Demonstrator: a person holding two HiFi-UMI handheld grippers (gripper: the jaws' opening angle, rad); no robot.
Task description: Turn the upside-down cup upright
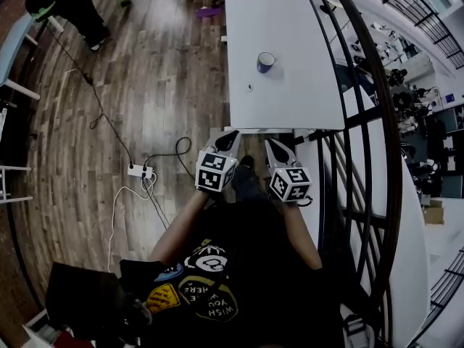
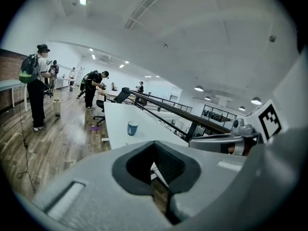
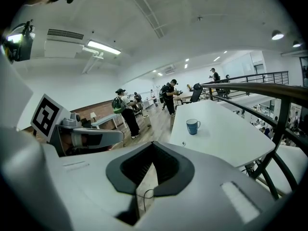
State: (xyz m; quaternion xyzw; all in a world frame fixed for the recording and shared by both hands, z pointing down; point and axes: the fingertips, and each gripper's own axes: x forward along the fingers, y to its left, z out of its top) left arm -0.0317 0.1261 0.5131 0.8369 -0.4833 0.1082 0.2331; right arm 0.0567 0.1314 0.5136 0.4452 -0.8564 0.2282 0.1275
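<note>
A blue mug [image 1: 266,62] with a handle stands alone near the middle of the long white table [image 1: 290,100]; it also shows small in the left gripper view [image 2: 132,127] and the right gripper view [image 3: 193,126]. Whether its mouth faces up or down I cannot tell. My left gripper [image 1: 229,141] and right gripper [image 1: 277,151] hang side by side just short of the table's near edge, well back from the mug. Both are shut with nothing between the jaws, as each own view shows: left gripper [image 2: 156,170], right gripper [image 3: 144,177].
A small dark speck [image 1: 250,88] lies on the table nearer than the mug. A dark metal railing [image 1: 366,85] runs along the table's right side. A power strip [image 1: 139,171] with cables lies on the wood floor at the left. People [image 2: 36,81] stand far off.
</note>
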